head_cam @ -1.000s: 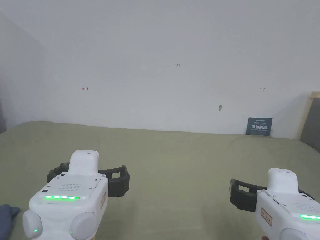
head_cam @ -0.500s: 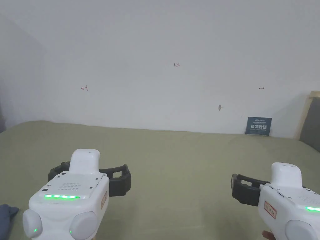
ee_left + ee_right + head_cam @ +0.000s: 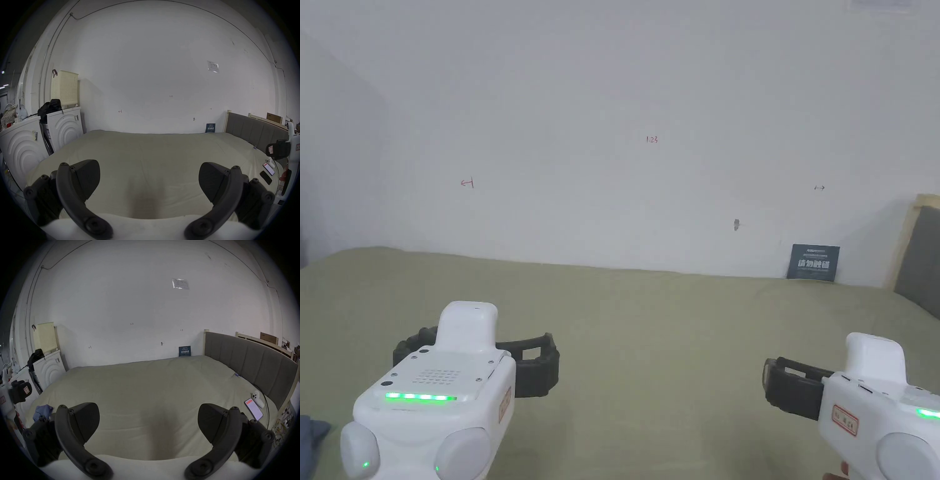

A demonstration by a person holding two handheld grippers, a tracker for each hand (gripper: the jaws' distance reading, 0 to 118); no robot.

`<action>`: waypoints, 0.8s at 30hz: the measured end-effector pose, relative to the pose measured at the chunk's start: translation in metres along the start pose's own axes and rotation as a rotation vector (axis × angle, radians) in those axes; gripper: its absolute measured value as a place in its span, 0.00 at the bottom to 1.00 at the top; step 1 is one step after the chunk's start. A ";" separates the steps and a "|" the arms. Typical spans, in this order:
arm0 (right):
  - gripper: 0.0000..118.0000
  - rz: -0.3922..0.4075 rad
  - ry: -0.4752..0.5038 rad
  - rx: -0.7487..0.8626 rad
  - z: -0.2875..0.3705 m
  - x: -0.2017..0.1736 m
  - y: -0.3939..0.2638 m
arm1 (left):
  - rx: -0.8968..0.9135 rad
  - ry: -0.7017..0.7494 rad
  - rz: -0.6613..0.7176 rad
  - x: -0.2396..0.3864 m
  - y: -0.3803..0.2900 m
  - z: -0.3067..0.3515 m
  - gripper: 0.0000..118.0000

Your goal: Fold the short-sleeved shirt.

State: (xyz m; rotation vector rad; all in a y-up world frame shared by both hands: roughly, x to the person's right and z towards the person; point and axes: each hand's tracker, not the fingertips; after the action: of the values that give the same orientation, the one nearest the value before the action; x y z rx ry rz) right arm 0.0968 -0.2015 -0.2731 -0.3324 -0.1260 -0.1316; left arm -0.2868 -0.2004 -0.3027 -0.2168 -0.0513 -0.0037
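Hovering over the bed point(image 3: 650, 337): left gripper point(image 3: 148, 180) and right gripper point(image 3: 148, 420), jaws spread wide, empty. Shirt point(image 3: 42, 410) crumpled at the bed's left edge, near the left gripper.

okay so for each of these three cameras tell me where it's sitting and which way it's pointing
Head view: on the person's head, facing the white wall across the bed; both tongs, left and right, show below.
Left gripper view: on the left tongs, open, aimed wallward over the bed.
Right gripper view: on the right tongs, open, likewise.
Both gripper views share the headboard.
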 end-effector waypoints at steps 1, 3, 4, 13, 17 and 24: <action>1.00 0.003 -0.001 0.000 0.000 -0.001 0.000 | -0.001 0.001 0.000 0.000 0.000 0.000 1.00; 1.00 0.036 -0.031 -0.030 -0.002 -0.005 0.001 | -0.002 0.003 0.000 0.000 0.000 0.000 1.00; 1.00 0.048 -0.031 -0.029 -0.003 -0.006 0.000 | -0.003 0.003 -0.001 0.001 0.000 0.000 1.00; 1.00 0.030 -0.029 -0.042 -0.003 -0.007 -0.003 | -0.011 -0.003 0.001 0.001 -0.003 -0.001 1.00; 1.00 0.033 -0.026 -0.042 -0.003 -0.004 -0.003 | -0.011 -0.011 0.000 0.001 -0.002 0.000 1.00; 1.00 0.005 -0.027 -0.087 -0.006 -0.003 0.000 | -0.003 -0.012 0.007 0.001 0.000 0.000 1.00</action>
State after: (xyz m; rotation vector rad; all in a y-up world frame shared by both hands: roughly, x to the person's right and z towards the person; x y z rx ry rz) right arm 0.0941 -0.2033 -0.2797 -0.4209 -0.1459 -0.1277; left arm -0.2854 -0.2003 -0.3025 -0.2203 -0.0629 0.0049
